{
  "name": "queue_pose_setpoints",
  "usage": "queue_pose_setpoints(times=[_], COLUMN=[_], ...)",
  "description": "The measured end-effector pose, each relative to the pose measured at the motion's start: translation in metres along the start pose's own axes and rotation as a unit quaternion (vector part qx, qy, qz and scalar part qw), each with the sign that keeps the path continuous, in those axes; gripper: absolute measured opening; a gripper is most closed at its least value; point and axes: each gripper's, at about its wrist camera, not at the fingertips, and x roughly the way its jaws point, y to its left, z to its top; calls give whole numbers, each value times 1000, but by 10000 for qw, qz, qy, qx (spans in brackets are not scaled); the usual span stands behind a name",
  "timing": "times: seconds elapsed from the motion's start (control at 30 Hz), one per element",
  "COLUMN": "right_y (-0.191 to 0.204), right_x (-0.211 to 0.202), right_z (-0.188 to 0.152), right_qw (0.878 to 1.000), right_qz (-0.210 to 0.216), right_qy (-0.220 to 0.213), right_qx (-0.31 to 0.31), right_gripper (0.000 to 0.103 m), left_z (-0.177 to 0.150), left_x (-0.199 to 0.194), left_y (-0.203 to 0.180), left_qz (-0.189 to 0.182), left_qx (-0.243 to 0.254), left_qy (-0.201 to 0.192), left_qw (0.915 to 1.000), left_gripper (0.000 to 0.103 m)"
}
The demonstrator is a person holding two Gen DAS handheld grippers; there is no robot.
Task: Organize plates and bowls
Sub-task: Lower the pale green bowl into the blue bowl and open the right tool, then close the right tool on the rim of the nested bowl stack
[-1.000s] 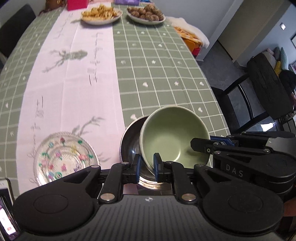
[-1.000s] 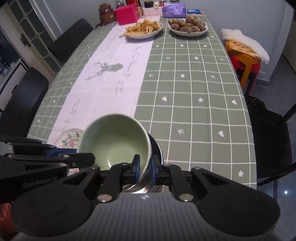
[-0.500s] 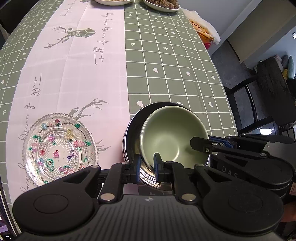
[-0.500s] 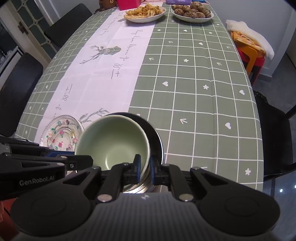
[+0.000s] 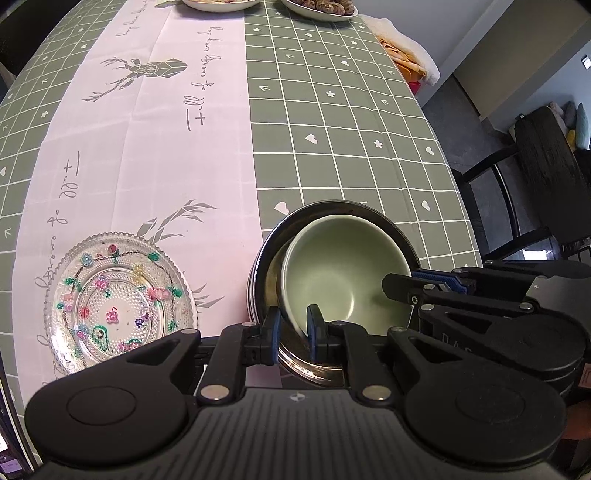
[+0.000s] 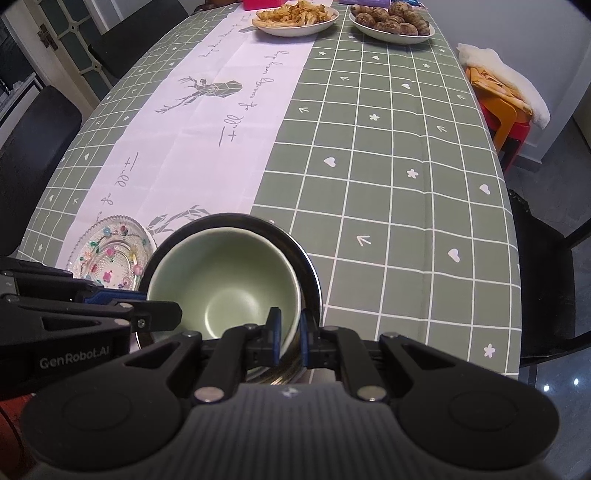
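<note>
A pale green bowl (image 5: 343,269) sits tilted inside a larger steel bowl (image 5: 269,266) near the table's front edge. My left gripper (image 5: 292,328) is shut on the green bowl's left rim. My right gripper (image 6: 289,338) is shut on the same bowl's (image 6: 221,280) right rim, within the steel bowl (image 6: 310,266). A clear glass plate (image 5: 118,299) with coloured flowers lies flat to the left, also in the right wrist view (image 6: 110,251).
The table has a green checked cloth (image 6: 388,166) with a white runner (image 5: 147,129). Two plates of food (image 6: 295,18) (image 6: 391,24) stand at the far end. Black chairs (image 5: 535,166) stand on both sides (image 6: 33,147).
Both grippers have lowered the green bowl deeper into the steel bowl, and the cameras have moved down and closer to the table. The glass plate has not moved.
</note>
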Motion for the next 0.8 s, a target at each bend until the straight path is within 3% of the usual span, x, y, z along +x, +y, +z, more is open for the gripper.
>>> queue_pose_setpoints(times=[0.17, 0.23, 0.5, 0.63, 0.8], right_y=[-3, -6, -14, -16, -12], right_x=[1, 2, 1, -5, -17], right_z=[1, 1, 1, 3, 7], right_qw=[9999, 9998, 9984, 9967, 9979], right_qz=[64, 108, 329, 573, 425], right_qy=[29, 37, 38, -51, -224], right_qx=[103, 177, 450, 567, 431], right_gripper=[8, 8, 11, 30, 31], left_z=[0, 0, 3, 5, 7], left_x=[0, 0, 0, -5, -19], left_y=[-1, -2, 0, -1, -7], left_qz=[-1, -6, -143, -153, -24], left_qx=[31, 77, 17, 62, 277], left_qy=[-7, 2, 71, 3, -313], left_qw=[10000, 10000, 9999, 9999, 9991], left_gripper=[17, 23, 33, 44, 51])
